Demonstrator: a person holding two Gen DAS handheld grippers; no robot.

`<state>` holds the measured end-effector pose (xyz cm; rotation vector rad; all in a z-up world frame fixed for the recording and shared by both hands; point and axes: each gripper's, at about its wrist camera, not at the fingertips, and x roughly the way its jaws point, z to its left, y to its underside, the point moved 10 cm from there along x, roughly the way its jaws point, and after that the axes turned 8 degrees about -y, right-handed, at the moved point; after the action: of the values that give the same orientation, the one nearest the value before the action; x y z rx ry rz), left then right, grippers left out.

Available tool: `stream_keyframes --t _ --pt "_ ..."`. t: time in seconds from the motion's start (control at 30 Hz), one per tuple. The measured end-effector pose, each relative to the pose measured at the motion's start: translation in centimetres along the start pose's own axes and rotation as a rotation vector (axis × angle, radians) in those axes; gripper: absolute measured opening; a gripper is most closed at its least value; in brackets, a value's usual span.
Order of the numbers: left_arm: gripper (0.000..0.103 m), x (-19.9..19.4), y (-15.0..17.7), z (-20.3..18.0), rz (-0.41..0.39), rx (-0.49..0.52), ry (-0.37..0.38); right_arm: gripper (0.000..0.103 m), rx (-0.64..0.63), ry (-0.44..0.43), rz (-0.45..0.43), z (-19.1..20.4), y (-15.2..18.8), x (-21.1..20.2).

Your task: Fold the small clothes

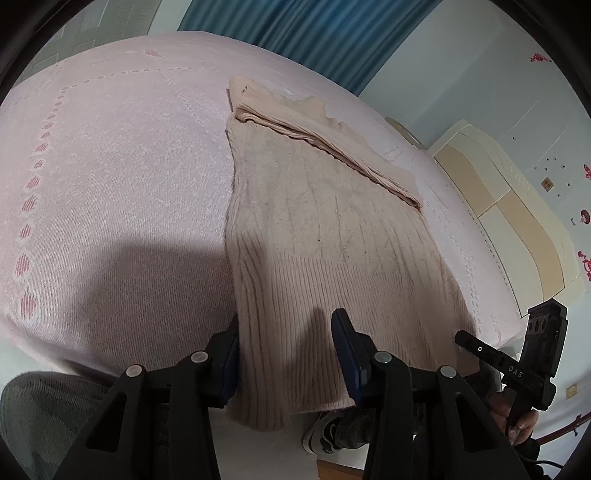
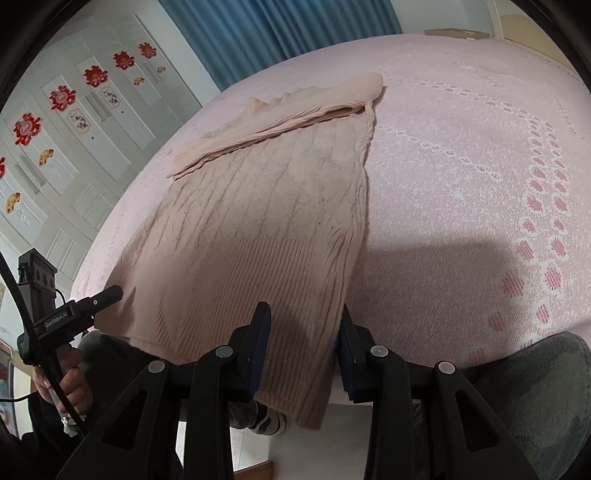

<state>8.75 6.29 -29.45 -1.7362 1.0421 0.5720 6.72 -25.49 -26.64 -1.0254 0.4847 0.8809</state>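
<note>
Sweater (image 1: pixel 325 236), pale pink cable knit w/ ribbed hem, lies flat on pink bedspread (image 1: pixel 122 155), hem end hanging over the near bed edge toward the person. Sleeves (image 1: pixel 325 147) look already folded across the upper part, forming a thicker band near the far end. Judging by the knit: soft, limp, fairly light, some stretch; it will drape and sag wherever unsupported, not slippery against the textured cover, nothing fragile. Ribbed hem is denser and prob. the best place to grab: one corner per gripper so the edge stays straight when carried up over the body. Grab only the top layer and the fold will skew; pinch thru all layers.

Left gripper (image 1: pixel 286 354) straddles the hem's left corner, jaws partly apart w/ knit running between them; pads seem not to press it, so not clamped as far as I can tell. Right gripper (image 2: pixel 303 354) does the same at the hem's right corner, jaws partly apart, fabric between, no visible squeeze. Each gripper also shows in the other's view, held by a hand (image 2: pixel 62 384).

Beyond the bed: blue curtain (image 1: pixel 306 33), headboard (image 1: pixel 498 206), wardrobe doors w/ red decals (image 2: pixel 59 96). Person's shoe (image 1: pixel 325 432) shows below the hanging hem.
</note>
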Motion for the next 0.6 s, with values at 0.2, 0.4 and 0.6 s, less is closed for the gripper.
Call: stream_keyframes --t 0.2,0.4,0.6 --pt "0.009 -0.5 0.5 0.6 0.012 -0.050 0.015 0.012 0.005 0.014 0.030 0.2 0.5 0.1" --pt "0.007 -2.2 -0.5 0.6 -0.025 -0.111 0.074 0.005 0.008 -0.029 -0.026 1.1 -0.2 -1.3" --pt "0.006 -4.1 -2.2 0.4 -0.065 -0.198 0.158 0.005 0.101 -0.140 -0.093 1.4 -2.1 -3.4"
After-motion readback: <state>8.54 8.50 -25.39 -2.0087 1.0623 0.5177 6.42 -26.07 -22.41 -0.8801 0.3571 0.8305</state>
